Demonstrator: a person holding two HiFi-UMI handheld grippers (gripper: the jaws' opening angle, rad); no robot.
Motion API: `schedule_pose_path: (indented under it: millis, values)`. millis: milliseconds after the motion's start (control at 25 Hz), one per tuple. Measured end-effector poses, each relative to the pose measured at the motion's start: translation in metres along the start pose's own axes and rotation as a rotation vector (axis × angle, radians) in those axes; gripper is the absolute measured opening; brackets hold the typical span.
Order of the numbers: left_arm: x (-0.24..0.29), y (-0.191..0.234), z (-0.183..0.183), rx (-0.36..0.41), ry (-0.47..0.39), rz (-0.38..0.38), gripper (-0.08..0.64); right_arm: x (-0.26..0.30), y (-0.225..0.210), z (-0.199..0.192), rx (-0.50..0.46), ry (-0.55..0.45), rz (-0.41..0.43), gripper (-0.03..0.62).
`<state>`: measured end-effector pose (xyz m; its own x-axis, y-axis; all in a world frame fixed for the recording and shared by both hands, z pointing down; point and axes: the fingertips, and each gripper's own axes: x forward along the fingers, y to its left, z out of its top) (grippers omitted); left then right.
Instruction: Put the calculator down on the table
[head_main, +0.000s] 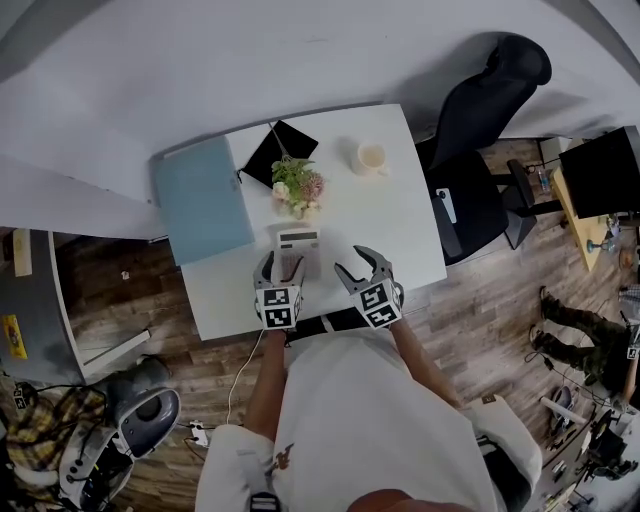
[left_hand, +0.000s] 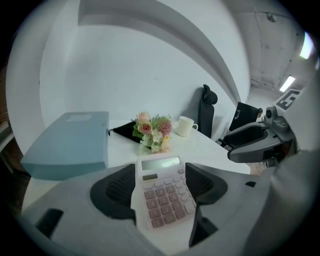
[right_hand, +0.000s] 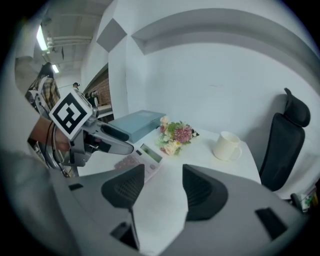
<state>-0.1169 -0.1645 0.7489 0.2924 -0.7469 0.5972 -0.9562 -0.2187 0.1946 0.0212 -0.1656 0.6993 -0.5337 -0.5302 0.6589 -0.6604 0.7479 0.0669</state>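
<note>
Pink plastic calculator (left_hand: 162, 195) is pinched by its sides in the left gripper (left_hand: 161, 172), seemingly not yet released onto the white table (head_main: 400, 220). The right gripper (right_hand: 164, 172), empty, is opening its jaws.

Pale pink calculator (left_hand: 162, 197) gripped between the left gripper's (left_hand: 160, 186) jaws, flowers (left_hand: 154, 132) and mug (left_hand: 185, 126) beyond

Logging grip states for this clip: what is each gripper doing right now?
Left gripper: closed on the calculator.
Right gripper: fingers opening, nothing between them.
</note>
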Motion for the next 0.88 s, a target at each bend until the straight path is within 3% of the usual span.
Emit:
schedule_pose_path:
  millis: [320,480,680,880]
  values:
    - [-0.057,-0.005,0.089,0.115,-0.222,0.043,0.319,-0.027,-0.020,0.067,0.026,-0.200,-0.049,0.258]
    - [-0.086,-0.016,0.134,0.185,-0.329,0.055,0.361,-0.050,-0.026,0.106,-0.006,-0.310,-0.058,0.268]
    - [-0.127,-0.025,0.187,0.278,-0.488,0.150,0.370,-0.085,-0.032,0.150,-0.035,-0.439,-0.074,0.285]
    - [-0.160,-0.039,0.223,0.270,-0.583,0.207,0.376,-0.120,-0.036,0.186,-0.051,-0.543,-0.080,0.287]
